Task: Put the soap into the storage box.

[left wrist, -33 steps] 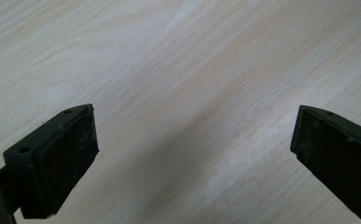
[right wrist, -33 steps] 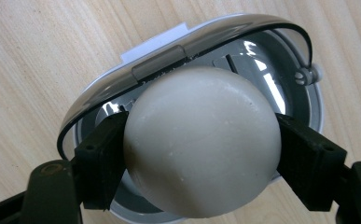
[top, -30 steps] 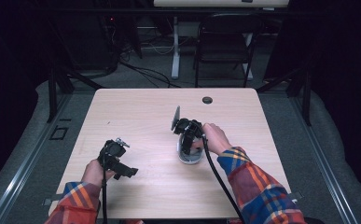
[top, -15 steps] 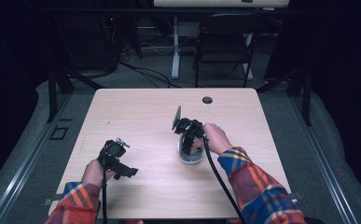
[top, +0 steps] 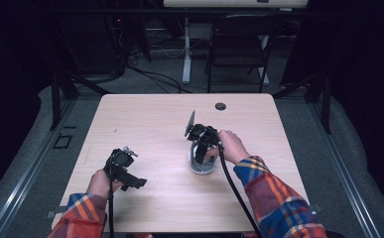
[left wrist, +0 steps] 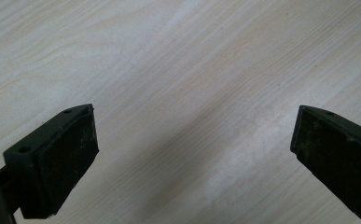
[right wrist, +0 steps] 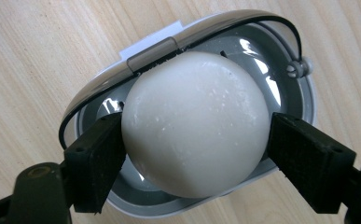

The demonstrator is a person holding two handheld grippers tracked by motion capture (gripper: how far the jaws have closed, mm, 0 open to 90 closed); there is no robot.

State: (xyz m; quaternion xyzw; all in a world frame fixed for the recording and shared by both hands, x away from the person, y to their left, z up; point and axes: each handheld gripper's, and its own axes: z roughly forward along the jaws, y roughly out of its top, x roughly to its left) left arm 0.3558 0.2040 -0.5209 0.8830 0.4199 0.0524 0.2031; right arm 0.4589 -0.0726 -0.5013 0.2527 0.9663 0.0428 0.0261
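A white egg (right wrist: 194, 107) sits in a grey oval holder (right wrist: 288, 93) with a white rim and a black wire loop. In the high view the holder (top: 202, 168) rests right of the table's middle. My right gripper (right wrist: 197, 137) points down over it, one jaw on each side of the egg. Its jaws have just been opening and the pads (right wrist: 99, 158) stand beside the egg without pressing it. The same right gripper (top: 202, 154) is held by a hand in a plaid sleeve. My left gripper (left wrist: 192, 154) is open over bare wood, and my left gripper (top: 130, 178) sits near the table's front left.
The light wooden table (top: 150, 124) has a dark round hole (top: 221, 106) near its far edge. A black chair (top: 241, 44) and a desk leg stand beyond the table. Cables trail from both grippers toward the near edge.
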